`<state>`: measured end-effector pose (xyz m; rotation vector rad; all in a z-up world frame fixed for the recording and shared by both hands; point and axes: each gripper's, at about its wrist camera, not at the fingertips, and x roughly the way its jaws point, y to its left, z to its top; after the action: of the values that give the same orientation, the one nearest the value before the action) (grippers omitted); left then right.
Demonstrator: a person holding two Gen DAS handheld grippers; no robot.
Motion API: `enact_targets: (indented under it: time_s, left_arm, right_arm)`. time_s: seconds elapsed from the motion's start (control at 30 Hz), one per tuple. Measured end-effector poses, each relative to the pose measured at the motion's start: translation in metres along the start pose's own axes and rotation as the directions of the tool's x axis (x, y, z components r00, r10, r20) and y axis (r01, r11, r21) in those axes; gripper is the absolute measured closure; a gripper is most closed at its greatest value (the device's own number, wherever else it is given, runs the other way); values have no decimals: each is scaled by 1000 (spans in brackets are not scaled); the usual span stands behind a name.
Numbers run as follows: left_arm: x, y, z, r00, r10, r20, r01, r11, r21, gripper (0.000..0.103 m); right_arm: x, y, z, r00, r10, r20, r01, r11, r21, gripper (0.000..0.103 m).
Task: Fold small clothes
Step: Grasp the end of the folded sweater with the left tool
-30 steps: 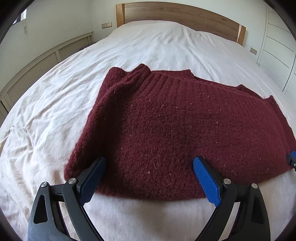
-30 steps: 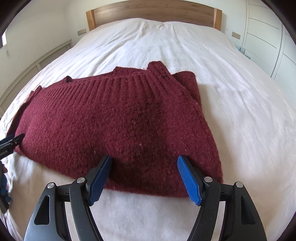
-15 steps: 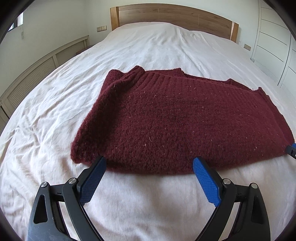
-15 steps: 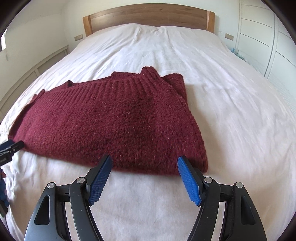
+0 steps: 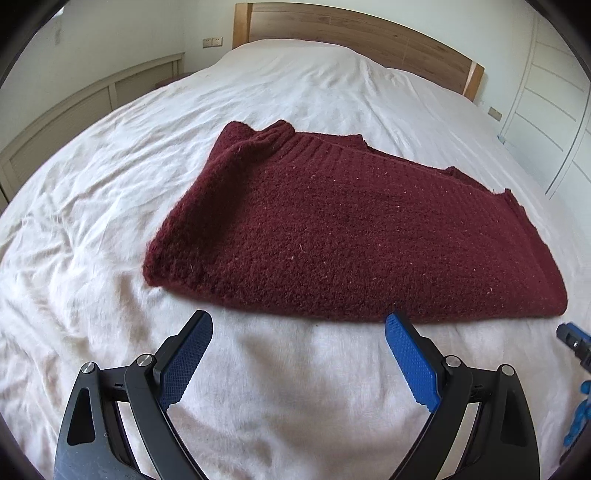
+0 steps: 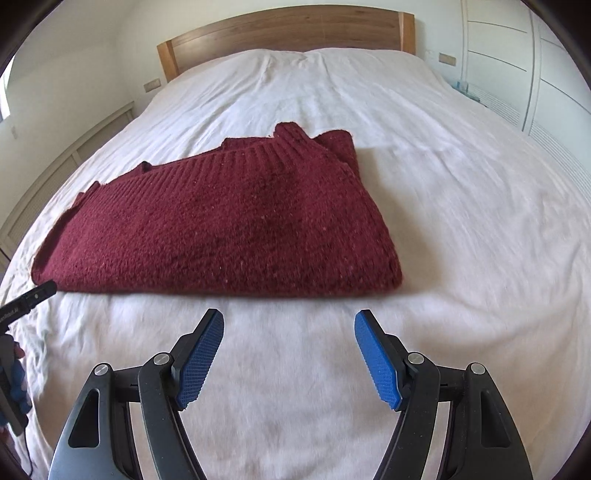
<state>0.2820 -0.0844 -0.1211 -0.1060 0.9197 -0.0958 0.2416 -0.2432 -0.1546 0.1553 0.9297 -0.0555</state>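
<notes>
Both grippers hang empty with jaws spread wide: the left gripper (image 5: 298, 325) and the right gripper (image 6: 289, 324) sit just short of the near edge of the maroon sweater (image 5: 351, 229), touching nothing. It lies folded into a flat, thick band across the middle of the bed (image 6: 461, 184), ribbed hem toward the headboard (image 6: 288, 33). Judging by its width, one crosswise fold probably remains.

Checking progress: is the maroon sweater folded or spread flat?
Folded: the sweater lies doubled on the bed sheet, layered at its edges, no sleeves out.
</notes>
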Motion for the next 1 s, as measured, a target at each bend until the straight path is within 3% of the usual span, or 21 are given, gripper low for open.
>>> enact_targets:
  time_s: [0.2, 0.4, 0.5, 0.67, 0.83, 1.0]
  left_arm:
    - [2, 17, 0, 991, -137, -2, 136, 982, -128, 11]
    - [7, 46, 5, 973, -229, 35, 229, 930, -287, 11]
    - [10, 62, 11, 968, -242, 59, 247, 904, -348, 11]
    - [21, 93, 26, 959, -262, 111, 283, 834, -474, 12]
    - [35, 110, 40, 950, -277, 141, 309, 791, -528, 12]
    - [47, 124, 53, 935, -300, 190, 353, 732, -583, 12]
  right_arm:
    - [-1, -2, -9, 1000, 9, -6, -9, 1000, 12, 28]
    - [0, -7, -16, 1000, 16, -13, -16, 999, 28, 28]
    - [1, -9, -17, 1000, 16, -14, -15, 999, 31, 28]
    - [0, -13, -14, 1000, 18, -8, -18, 999, 37, 28]
    - [1, -15, -12, 1000, 22, -6, -22, 999, 37, 28]
    - [3, -18, -11, 1000, 29, -9, -29, 998, 49, 28]
